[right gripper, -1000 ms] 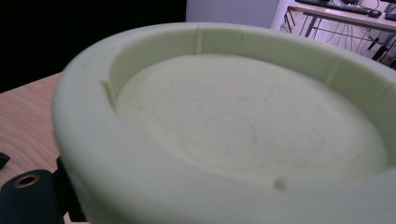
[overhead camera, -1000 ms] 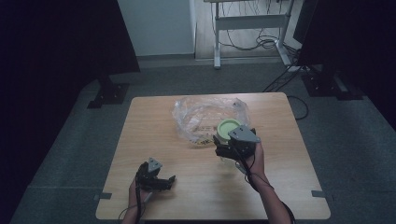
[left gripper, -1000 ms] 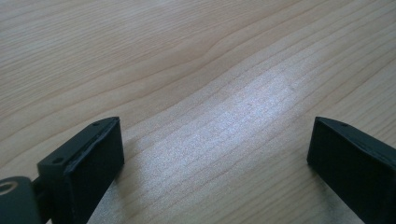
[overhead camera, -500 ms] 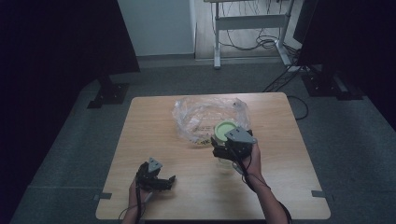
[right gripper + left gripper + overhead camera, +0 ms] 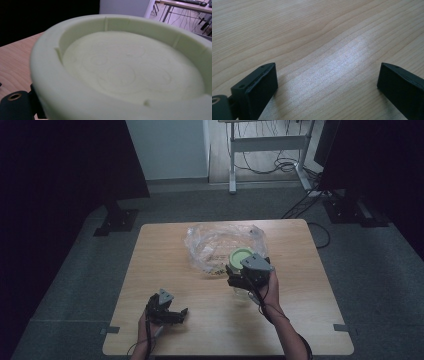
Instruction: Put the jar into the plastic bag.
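Your right gripper (image 5: 243, 279) gripped clear jar with pale green lid (image 5: 240, 256), held above table (image 5: 300, 320) just beside crumpled clear plastic bag (image 5: 215, 247). Jaw contact hidden behind lid (image 5: 130, 67); grip looked low on jar, so jar could tip or slip. Bag edge near jar might snag. Your left gripper (image 5: 165, 312) sat spread wide, empty, near front edge, well apart.

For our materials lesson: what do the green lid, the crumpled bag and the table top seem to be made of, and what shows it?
Green lid: probably moulded plastic, matte, with ribs inside its rim.
Crumpled bag: thin clear plastic film, glossy and wrinkled.
Table top: wood or wood-look laminate, pale, with grain lines and a soft sheen.
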### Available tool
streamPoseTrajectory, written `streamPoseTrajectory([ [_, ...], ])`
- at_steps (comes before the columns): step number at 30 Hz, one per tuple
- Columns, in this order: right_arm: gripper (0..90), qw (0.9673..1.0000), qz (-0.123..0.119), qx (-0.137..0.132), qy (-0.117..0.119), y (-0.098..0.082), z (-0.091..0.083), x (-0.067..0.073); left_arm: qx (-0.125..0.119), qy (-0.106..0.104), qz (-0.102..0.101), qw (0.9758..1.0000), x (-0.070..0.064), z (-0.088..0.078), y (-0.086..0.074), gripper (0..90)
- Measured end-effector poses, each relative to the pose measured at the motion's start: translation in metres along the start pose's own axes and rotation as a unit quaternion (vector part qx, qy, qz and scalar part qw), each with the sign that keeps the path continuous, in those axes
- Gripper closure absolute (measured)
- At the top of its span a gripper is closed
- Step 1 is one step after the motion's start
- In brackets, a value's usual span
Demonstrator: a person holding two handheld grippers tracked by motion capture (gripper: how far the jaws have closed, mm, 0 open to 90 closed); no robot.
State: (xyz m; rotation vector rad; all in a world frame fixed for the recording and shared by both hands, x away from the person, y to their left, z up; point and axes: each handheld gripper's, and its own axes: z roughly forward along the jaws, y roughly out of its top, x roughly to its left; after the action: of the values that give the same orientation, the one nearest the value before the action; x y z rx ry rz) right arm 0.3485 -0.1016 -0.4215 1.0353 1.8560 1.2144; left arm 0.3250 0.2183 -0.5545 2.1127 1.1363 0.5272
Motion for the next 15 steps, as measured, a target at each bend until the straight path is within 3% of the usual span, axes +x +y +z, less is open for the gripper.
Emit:
streamPoseTrajectory([
  [15, 9.5, 1.0, 0.003, -0.007, -0.004, 0.017, 0.014, -0.006, 0.0, 0.0, 0.0, 1.0, 0.0, 0.0, 0.0, 2.6],
])
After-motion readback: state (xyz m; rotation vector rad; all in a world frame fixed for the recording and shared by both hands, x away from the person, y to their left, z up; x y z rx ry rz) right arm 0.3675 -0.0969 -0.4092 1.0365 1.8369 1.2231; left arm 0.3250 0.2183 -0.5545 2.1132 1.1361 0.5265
